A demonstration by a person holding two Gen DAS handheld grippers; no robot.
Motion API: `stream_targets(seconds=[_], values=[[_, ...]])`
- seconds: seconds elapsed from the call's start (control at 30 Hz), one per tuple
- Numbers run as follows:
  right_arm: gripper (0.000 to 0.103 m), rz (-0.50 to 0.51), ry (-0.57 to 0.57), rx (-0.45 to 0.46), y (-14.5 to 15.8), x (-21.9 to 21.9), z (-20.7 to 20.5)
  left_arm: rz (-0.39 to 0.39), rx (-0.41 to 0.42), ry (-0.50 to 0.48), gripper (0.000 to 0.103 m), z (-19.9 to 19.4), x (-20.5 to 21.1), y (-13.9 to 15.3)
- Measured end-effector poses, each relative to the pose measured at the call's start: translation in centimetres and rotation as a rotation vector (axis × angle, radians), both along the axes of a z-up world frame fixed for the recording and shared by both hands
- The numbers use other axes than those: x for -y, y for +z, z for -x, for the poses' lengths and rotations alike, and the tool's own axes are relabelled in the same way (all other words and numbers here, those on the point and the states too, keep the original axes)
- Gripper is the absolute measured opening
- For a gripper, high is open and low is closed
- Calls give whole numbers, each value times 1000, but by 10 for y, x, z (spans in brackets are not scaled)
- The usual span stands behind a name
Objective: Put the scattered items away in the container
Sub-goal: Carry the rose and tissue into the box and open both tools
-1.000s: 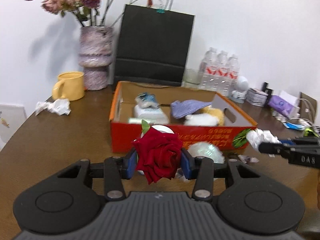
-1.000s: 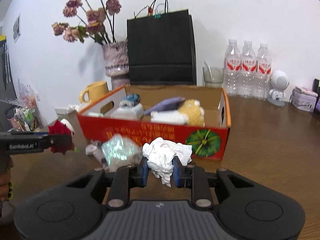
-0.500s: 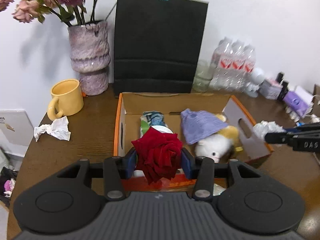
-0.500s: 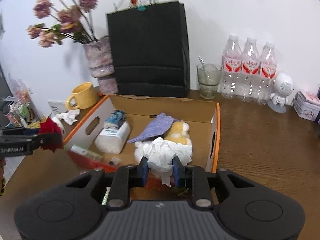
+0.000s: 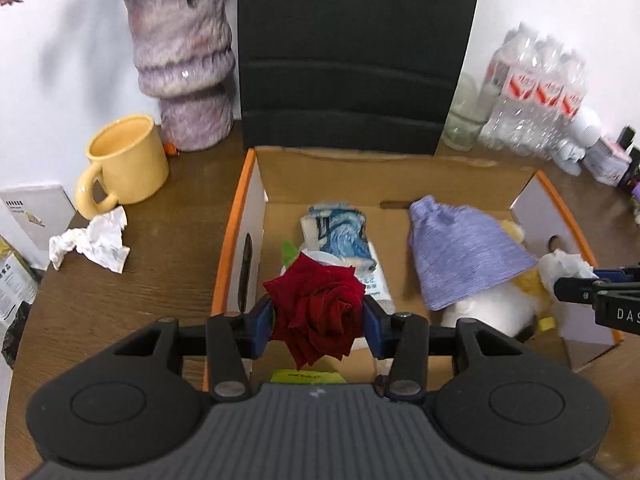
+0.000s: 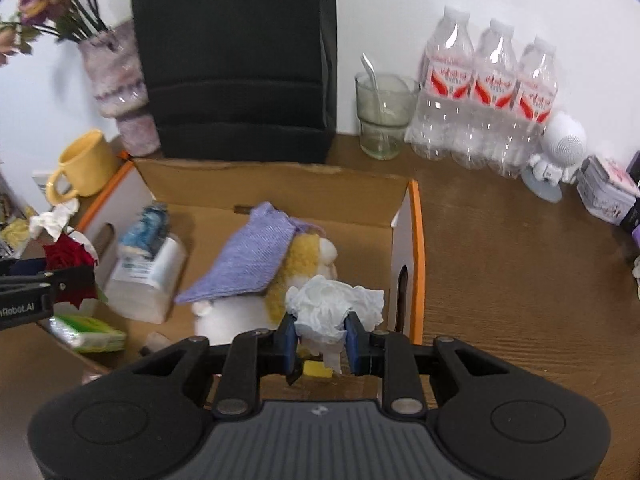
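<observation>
Two soft, featherlight loads: my left gripper [image 5: 318, 326] fingers pinch the crushable rose [image 5: 318, 316]; right gripper [image 6: 320, 340] fingers squeeze limp tissue [image 6: 332, 306] above the box [image 6: 416, 240].

Counts: grippers 2 – left gripper [image 5: 318, 318], right gripper [image 6: 320, 338]. Red rose [image 5: 318, 312] 1. Crumpled tissue 2: one [image 6: 334, 306] held, one [image 5: 94, 240] on table. Cardboard box [image 6: 416, 240] 1. Water bottles [image 6: 492, 96] 3. Yellow mug [image 5: 124, 160] 1. Vase [image 5: 182, 60] 1. Black bag [image 6: 236, 60] 1. Glass [image 6: 382, 114] 1. Purple cloth [image 5: 460, 256] 1.
</observation>
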State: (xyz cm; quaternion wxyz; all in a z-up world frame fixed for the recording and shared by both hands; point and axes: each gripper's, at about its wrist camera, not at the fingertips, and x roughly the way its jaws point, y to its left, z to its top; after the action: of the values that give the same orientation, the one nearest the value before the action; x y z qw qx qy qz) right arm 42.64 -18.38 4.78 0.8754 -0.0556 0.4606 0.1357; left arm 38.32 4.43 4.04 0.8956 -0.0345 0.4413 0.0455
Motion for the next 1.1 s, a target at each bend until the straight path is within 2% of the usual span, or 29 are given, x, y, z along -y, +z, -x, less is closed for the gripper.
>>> stream_targets(seconds=[0.2, 0.3, 0.4, 0.47, 0.5, 0.53, 0.57, 0.63, 0.67, 0.83, 1.1], values=[[23, 42, -23, -8, -11, -5, -11, 15, -24, 11, 47, -11, 5, -14], [23, 67, -33, -20, -14, -5, -16, -14, -32, 8, 50, -16, 11, -19], [24, 83, -28, -50, -20, -6, -17, -21, -30, 18, 63, -19, 14, -20], [29, 91, -24, -64, -24, -7, -16, -22, -29, 1, 87, -19, 15, -20], [32, 94, -23, -68, -24, -8, -16, -32, -22, -2, 91, -17, 16, -19], [43, 94, -18, -68, -25, -8, -15, -43, -12, -6, 97, -16, 17, -18], [62, 92, -12, -64, -24, -9, -14, -56, 3, -11, 103, -14, 18, -16], [82, 97, -5, -39, -19, -11, -9, -76, 23, -8, 103, -11, 18, -11], [84, 101, 0, -27, -17, -11, -6, -78, 29, -7, 103, -9, 18, -8], [90, 75, 10, -12, -6, -13, 3, -72, 42, 1, 103, -1, 17, -1], [91, 58, 37, 21, 8, -17, 28, -67, 82, -2, 103, 21, 14, 12]])
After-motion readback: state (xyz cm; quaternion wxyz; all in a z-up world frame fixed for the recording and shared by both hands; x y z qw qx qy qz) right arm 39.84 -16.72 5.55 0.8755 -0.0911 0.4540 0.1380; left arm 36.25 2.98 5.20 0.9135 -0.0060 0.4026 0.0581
